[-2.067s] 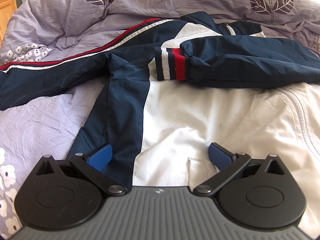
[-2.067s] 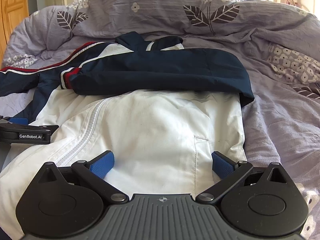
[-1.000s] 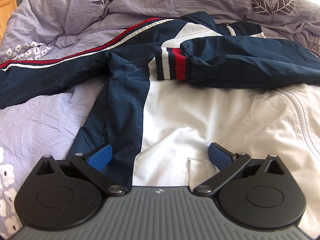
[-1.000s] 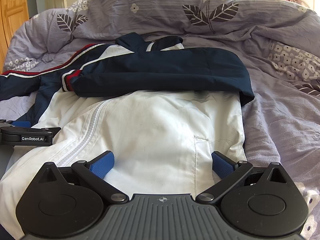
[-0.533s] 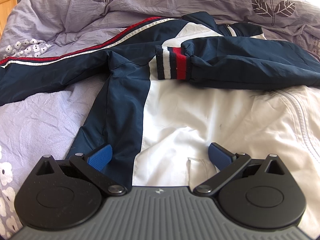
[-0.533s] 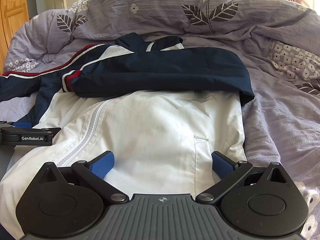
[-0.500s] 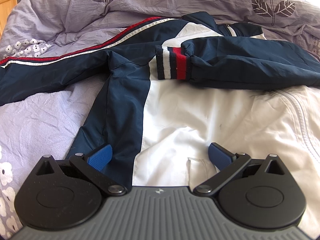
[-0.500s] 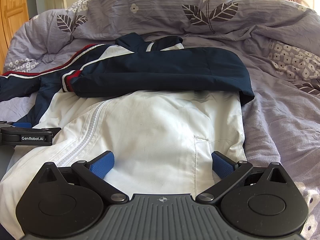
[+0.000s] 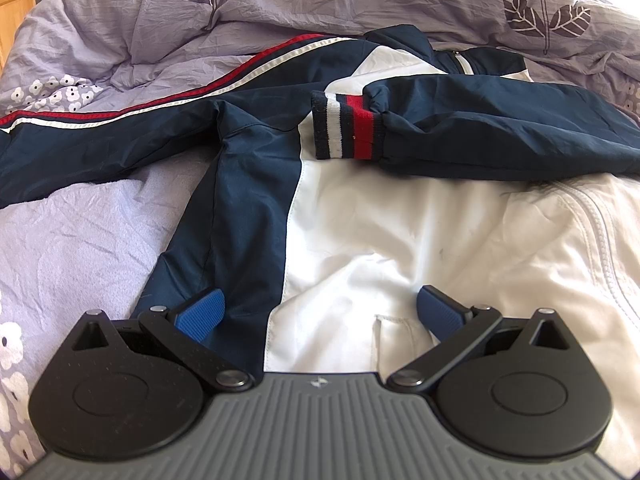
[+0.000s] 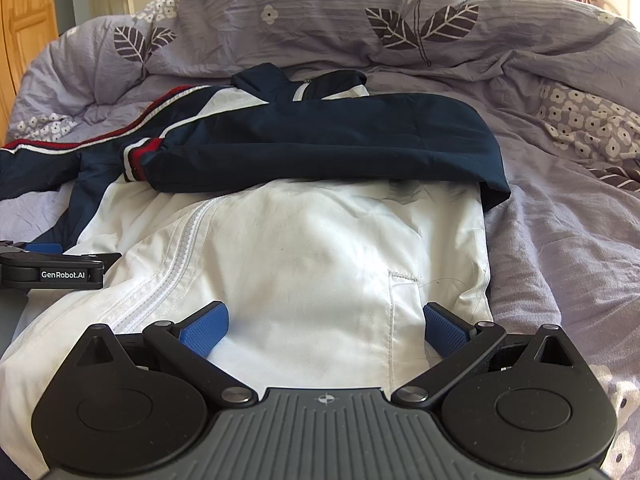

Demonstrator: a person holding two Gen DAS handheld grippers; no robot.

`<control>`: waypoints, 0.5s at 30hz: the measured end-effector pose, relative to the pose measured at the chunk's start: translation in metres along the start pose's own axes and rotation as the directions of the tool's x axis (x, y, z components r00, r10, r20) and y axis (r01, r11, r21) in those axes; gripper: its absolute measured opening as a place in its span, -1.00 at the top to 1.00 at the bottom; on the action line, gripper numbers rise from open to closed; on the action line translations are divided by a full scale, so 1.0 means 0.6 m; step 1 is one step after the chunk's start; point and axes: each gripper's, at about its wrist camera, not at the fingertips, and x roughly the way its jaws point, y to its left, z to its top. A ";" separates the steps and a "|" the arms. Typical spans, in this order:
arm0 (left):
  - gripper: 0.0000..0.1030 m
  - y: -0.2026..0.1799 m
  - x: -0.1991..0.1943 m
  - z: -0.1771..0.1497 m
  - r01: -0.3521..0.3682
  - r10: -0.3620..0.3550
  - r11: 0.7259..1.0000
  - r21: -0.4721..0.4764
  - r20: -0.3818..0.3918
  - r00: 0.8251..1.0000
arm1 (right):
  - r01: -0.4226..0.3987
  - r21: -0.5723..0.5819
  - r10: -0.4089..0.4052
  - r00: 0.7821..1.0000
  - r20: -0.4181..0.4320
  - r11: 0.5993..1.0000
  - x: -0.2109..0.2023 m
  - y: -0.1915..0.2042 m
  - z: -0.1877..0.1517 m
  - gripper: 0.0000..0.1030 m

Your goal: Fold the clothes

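while a navy and white jacket lies front-up on my lilac leaf-print duvet, i hold both tongs low over its hem. my left gripper stands spread wide above the seam where navy meets white, gripping nothing. my right gripper is equally wide over the white pocket panel. one sleeve is folded across the chest, its striped cuff toward the left; the other sleeve stretches out left.
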 end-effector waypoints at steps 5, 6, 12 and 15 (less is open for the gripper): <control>-1.00 0.019 -0.018 0.032 0.041 -0.041 0.999 0.004 -0.029 0.999 | 0.000 0.004 0.000 1.000 0.002 1.000 0.003 -0.002 -0.001 -1.00; -1.00 0.023 -0.022 0.039 0.050 -0.050 0.999 0.005 -0.035 0.998 | -0.003 0.007 0.003 1.000 -0.001 1.000 0.003 -0.003 0.000 -1.00; -0.99 0.049 -0.046 0.082 0.105 -0.104 0.994 0.009 -0.076 0.992 | 0.005 0.005 -0.005 1.000 -0.030 1.000 0.001 -0.001 0.010 -1.00; -0.99 0.092 -0.071 0.122 0.198 -0.200 0.979 -0.049 -0.052 0.978 | 0.014 0.019 -0.014 0.999 -0.030 1.000 0.000 0.000 0.013 -1.00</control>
